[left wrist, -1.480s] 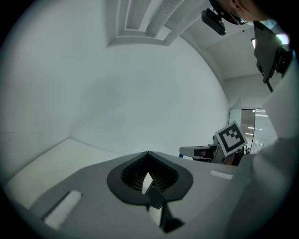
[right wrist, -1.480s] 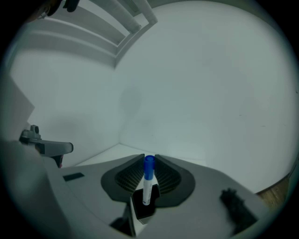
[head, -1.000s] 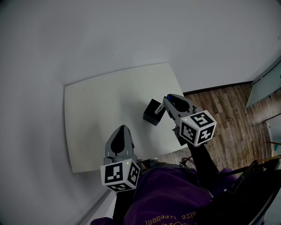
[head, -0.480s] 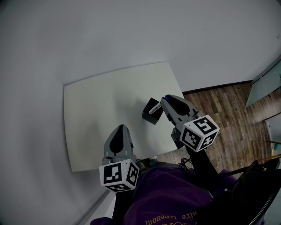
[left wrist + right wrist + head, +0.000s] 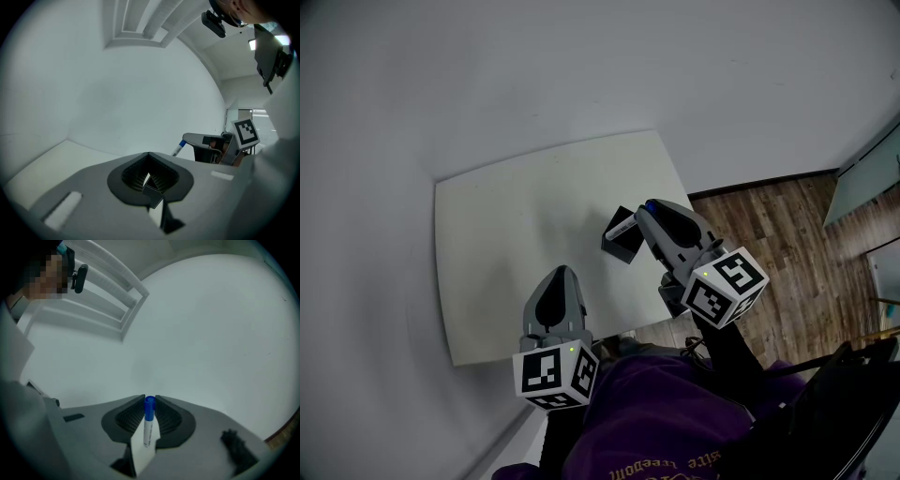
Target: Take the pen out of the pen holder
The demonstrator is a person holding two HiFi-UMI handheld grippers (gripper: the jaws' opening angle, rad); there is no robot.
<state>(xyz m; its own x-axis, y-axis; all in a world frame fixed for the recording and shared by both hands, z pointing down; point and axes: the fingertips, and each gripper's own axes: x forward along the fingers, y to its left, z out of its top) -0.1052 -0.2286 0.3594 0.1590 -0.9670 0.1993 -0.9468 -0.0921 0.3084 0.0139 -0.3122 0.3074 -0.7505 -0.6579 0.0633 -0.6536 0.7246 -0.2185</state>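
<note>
The right gripper (image 5: 149,409), centre right in the head view, is pinching the blue-capped pen (image 5: 147,427) over the black pen holder (image 5: 622,249) on the desk (image 5: 516,234), where a slanted pull could be tipping the holder, while the left gripper (image 5: 148,177) is waiting shut and empty.

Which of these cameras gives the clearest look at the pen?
The right gripper view: the pen sits close and sharp, clamped between the right gripper's jaws, blue cap at their tips. The head view shows only a pale sliver by the black pen holder; the left gripper view shows it small and distant.
</note>
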